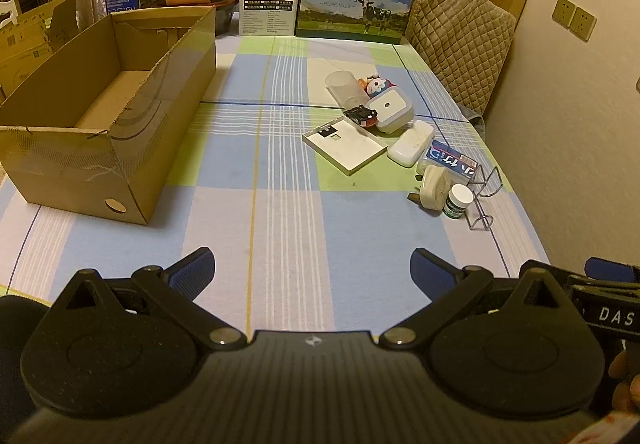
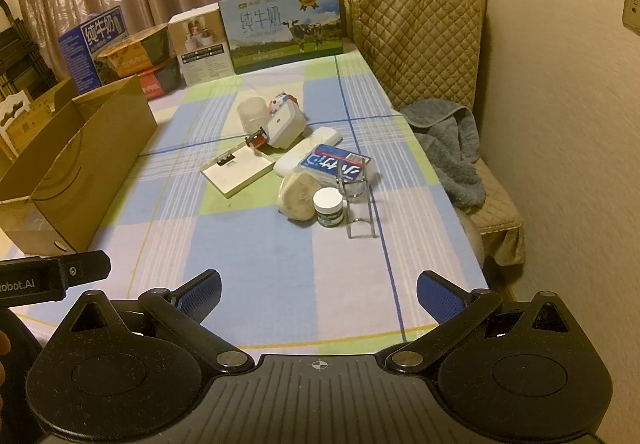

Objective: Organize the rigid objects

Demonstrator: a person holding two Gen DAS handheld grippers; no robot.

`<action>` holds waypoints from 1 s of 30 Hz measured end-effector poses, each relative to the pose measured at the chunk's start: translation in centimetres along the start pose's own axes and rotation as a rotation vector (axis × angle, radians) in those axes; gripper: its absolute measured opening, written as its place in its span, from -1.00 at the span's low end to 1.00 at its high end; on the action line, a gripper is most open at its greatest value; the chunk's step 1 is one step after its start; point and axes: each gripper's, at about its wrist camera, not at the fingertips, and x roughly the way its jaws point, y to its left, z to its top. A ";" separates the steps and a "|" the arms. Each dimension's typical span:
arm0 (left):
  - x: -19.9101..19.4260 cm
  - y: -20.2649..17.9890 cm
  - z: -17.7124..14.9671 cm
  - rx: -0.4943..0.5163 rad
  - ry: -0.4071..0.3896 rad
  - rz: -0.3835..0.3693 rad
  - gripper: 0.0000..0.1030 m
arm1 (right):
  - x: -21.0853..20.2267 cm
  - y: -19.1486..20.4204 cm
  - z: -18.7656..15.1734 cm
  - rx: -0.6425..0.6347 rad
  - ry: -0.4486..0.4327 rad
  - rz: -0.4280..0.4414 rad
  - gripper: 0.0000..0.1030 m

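Bench, checked cloth: open brown cardboard box; cluster of small rigid items, white flat case among them. Left gripper and right gripper: both spread wide, empty.

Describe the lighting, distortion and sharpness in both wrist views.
Left wrist view: dim, warm indoor light; fisheye bends the checked tablecloth edges and darkens the corners; the open brown cardboard box looks sharp, small labels soft. Right wrist view: same yellowish cast, strong barrel curve along the cream wall; the bent metal wire rack shows only faint shadow.
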 end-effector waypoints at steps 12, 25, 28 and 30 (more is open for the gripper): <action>0.0 0.1 0.0 0.000 0.002 -0.002 0.99 | 0.1 -0.1 0.1 0.006 0.004 -0.001 0.97; 0.1 0.0 0.0 -0.002 0.005 -0.008 0.99 | 0.2 -0.3 0.1 0.009 0.005 -0.002 0.97; 0.2 0.1 0.0 -0.005 0.008 -0.010 0.99 | 0.2 -0.5 -0.1 0.013 0.006 -0.002 0.97; 0.2 0.1 0.0 -0.004 0.009 -0.011 0.99 | 0.2 -0.5 -0.1 0.013 0.007 -0.002 0.97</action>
